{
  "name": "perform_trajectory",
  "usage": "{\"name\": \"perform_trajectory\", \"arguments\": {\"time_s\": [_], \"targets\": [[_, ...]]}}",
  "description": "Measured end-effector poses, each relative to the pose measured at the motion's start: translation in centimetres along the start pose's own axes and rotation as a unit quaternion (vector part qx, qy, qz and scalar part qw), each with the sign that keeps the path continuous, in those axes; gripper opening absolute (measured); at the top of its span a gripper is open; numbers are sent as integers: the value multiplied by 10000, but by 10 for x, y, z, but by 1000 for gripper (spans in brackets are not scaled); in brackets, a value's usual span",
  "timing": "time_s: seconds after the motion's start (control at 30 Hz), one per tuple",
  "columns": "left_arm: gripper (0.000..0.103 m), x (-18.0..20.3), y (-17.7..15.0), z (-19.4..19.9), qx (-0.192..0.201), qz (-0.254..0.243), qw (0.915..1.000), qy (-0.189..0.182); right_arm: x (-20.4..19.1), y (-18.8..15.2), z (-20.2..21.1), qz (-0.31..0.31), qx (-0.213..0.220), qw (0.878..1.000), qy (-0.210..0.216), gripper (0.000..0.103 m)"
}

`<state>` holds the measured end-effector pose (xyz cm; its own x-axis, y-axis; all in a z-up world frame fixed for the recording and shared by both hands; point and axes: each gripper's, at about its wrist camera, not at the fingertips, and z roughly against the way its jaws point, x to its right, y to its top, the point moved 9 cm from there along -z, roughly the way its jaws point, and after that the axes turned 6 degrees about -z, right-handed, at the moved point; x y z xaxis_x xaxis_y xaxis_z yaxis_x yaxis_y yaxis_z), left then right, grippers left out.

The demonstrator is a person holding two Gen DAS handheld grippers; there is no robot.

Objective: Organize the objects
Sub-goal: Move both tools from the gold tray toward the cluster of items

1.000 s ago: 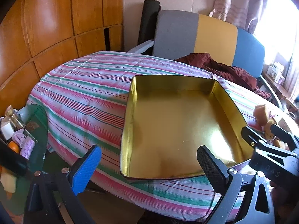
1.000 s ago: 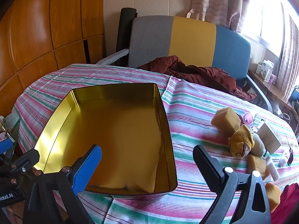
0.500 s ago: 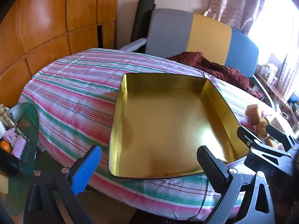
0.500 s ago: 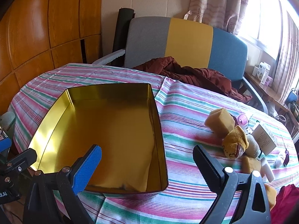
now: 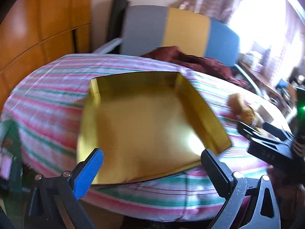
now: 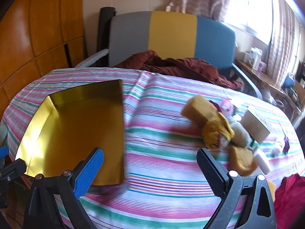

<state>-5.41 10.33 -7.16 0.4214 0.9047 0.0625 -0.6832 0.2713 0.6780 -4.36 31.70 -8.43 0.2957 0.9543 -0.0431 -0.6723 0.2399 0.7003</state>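
Note:
A shallow gold tin tray (image 5: 183, 87) (image 6: 34, 126) lies on the striped tablecloth with nothing inside it. My left gripper (image 5: 152, 164) hangs open over the tray's near edge. My right gripper (image 6: 150, 164) is open above bare cloth, between the tray on its left and a pile of small things on its right. That pile holds a tan sponge block (image 6: 198, 108), a yellow crumpled cloth (image 6: 217, 131), a second sponge (image 6: 242, 160), a cardboard box (image 6: 255, 124), a pink round item (image 6: 225, 105) and a white bottle (image 6: 263, 160). In the left wrist view the right gripper's body (image 5: 266, 143) shows at the right.
The round table (image 6: 162, 200) wears a pink, green and white striped cloth. A grey, yellow and blue chair (image 6: 171, 34) with a maroon garment (image 6: 171, 66) stands behind it. Wooden panels (image 6: 38, 28) line the left wall. A red cloth (image 6: 289, 196) lies at the near right.
Both grippers have swung to the right: the tray has slid leftwards in both views and the pile has come nearer the middle of the right wrist view. Both stay open.

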Motion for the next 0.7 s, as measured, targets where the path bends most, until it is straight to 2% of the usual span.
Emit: {"name": "perform_trajectory", "arguments": {"time_s": [0.13, 0.23, 0.43, 0.57, 0.7], "targets": [[103, 32, 11, 4, 286, -396, 9980, -406, 34, 1, 1, -266, -138, 9995, -140, 100], [103, 49, 18, 2, 273, -512, 9962, -644, 62, 0, 4, -429, -283, 9984, -220, 100], [103, 78, 26, -8, 105, -714, 9929, -950, 132, -8, 13, -816, -863, 9927, -232, 100], [103, 99, 32, -12, 113, -1004, 9893, -1055, 174, -15, 25, -631, -1118, 9905, -487, 100], [103, 123, 32, -18, -31, -1248, 9835, -1312, 200, -39, 17, -92, -1867, 9813, -469, 100]]}}
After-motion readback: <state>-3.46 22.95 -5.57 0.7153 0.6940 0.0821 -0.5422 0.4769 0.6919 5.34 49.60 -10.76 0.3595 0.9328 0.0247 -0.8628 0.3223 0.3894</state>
